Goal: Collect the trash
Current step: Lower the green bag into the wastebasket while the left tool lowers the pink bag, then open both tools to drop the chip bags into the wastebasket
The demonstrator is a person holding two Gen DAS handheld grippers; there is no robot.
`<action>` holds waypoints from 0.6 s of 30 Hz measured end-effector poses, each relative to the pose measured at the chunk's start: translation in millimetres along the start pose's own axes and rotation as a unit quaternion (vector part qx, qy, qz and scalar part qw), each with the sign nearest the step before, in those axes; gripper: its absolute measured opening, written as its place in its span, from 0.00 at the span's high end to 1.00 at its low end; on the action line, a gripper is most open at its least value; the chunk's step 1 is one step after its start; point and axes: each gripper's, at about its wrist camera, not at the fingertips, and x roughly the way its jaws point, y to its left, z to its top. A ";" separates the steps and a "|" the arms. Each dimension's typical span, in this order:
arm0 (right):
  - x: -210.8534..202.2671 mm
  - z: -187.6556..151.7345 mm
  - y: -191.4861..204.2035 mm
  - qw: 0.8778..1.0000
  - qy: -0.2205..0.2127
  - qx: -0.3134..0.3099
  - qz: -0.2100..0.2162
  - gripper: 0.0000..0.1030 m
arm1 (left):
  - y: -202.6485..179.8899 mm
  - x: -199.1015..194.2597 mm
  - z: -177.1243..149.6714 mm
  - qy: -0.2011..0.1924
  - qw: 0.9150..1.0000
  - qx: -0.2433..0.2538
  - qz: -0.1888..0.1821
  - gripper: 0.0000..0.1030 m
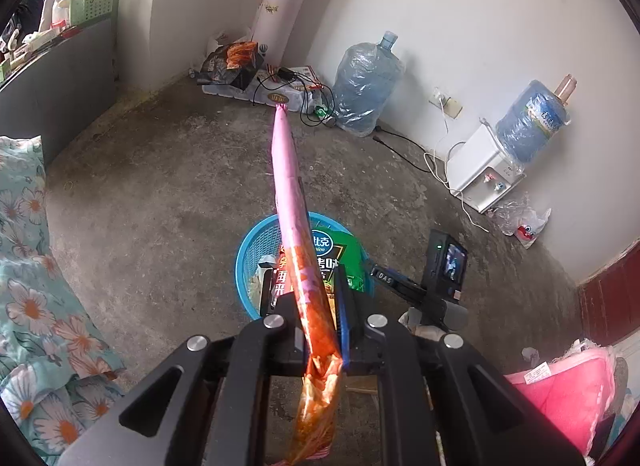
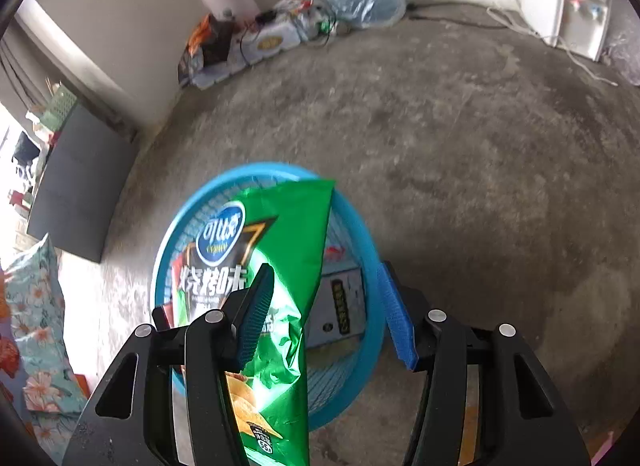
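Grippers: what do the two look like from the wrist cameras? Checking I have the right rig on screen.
Both match: the left gripper and right gripper have matte black angular linkage arms with cut-out slots and round silver pivot pins. The fingers carry blue ribbed pads. The left view also shows the other unit's small lit screen, green light and "DAS" lettering. No sleeves or hands visible.

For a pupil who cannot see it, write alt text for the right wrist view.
An open right claw holds a green crisp bag loosely over a blue basket on a concrete floor.
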 end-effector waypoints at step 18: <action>-66.9 -49.4 -53.5 0.990 -0.036 0.124 0.056 0.48 | -46.3 172.7 -12.6 0.144 0.984 0.071 0.075 0.50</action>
